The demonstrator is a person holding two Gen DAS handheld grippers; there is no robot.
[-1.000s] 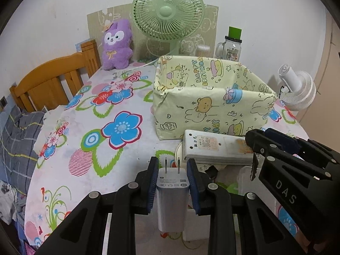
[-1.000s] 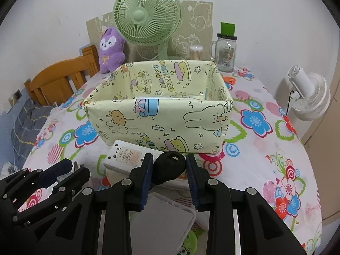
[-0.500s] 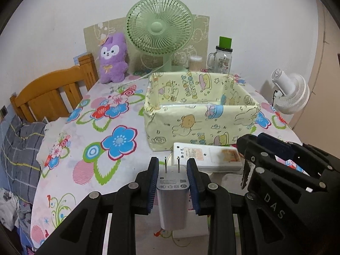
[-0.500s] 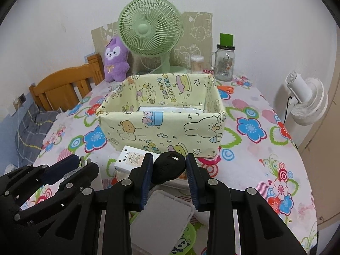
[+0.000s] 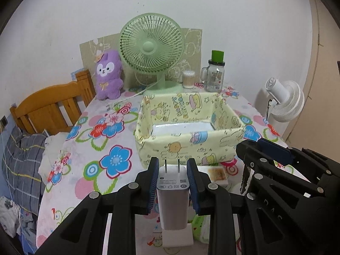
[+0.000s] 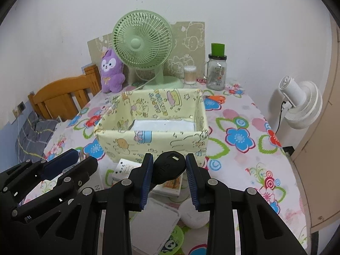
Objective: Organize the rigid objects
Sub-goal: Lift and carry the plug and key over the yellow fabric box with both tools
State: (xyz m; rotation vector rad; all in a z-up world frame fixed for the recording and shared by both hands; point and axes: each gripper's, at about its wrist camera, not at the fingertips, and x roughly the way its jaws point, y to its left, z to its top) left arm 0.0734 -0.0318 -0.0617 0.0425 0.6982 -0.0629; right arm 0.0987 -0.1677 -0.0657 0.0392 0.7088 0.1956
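Above the near edge of the flowered table (image 5: 70,163), the left gripper (image 5: 172,170) is clenching a white plug adapter (image 5: 173,199), prongs pointing up and away, blue pads pressing on both its sides. Just to its right, the right gripper (image 6: 169,166) is grasping a black key fob (image 6: 169,167) between its pads; from the left wrist view a metal key blade (image 5: 244,179) is hanging down from that gripper. Both grippers are tilting downward toward the table.

Ahead of both, a yellow cartoon-print box (image 5: 187,146) is sitting open-topped on the table, something white and flat lying at its bottom. Right in front of the box, a white remote-like slab (image 6: 125,169) is resting on other white items, partly hidden by the grippers. Below the right gripper a clear plastic lid (image 6: 153,225) and a white round object (image 6: 193,214) are lying.

At the far edge, against the wall, a green fan (image 5: 150,46), a purple plush (image 5: 108,74), a cotton swab pot (image 5: 188,78) and a glass jar (image 5: 214,76) are standing. A wooden chair (image 5: 51,108) is standing at the left, a white fan (image 5: 284,102) at the right.
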